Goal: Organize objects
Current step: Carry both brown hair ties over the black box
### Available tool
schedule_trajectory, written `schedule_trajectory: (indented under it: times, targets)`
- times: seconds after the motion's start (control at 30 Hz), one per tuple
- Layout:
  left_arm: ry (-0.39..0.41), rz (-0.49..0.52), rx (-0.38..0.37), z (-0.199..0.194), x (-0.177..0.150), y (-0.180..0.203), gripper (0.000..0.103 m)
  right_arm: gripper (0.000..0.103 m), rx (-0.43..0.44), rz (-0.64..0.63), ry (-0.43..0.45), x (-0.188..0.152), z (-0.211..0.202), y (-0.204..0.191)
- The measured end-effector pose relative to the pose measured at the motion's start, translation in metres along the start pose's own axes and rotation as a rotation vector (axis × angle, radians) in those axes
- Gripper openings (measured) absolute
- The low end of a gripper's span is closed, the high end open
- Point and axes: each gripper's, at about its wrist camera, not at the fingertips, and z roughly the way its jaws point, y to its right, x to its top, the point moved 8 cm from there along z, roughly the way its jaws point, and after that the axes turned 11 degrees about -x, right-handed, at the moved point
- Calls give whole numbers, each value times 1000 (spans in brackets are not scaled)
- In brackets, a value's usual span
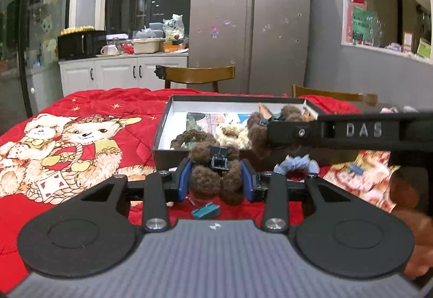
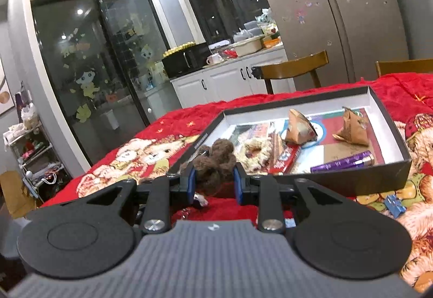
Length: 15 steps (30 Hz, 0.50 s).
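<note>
I have both grippers clamped on brown fuzzy hair ties, the left gripper (image 1: 217, 184) on one (image 1: 213, 181) just before the box (image 1: 162, 130), the right gripper (image 2: 213, 185) on another (image 2: 216, 160) at its near rim, ready to drop in.

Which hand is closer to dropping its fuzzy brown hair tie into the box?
Probably right: the right gripper holds its brown scrunchie at the box rim, while the left gripper clamps its brown scrunchie short of the near wall.
</note>
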Motion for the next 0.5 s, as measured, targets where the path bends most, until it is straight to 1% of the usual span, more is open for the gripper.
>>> schedule_trajectory:
  times: [0.17, 0.23, 0.37, 0.43, 0.5]
  targets:
    - [24, -26, 19, -6, 28, -13, 44, 31, -3, 37, 17, 18, -5, -1]
    - [36, -44, 20, -6, 43, -20, 44, 31, -7, 41, 41, 29, -9, -3]
    - [72, -82, 24, -7, 76, -33, 44, 31, -48, 37, 72, 52, -15, -4]
    - [99, -71, 55, -5, 96, -38, 44, 31, -42, 65, 88, 66, -18, -2]
    - [110, -69, 58, -2, 111, -41, 44, 31, -35, 86, 94, 79, -18, -2]
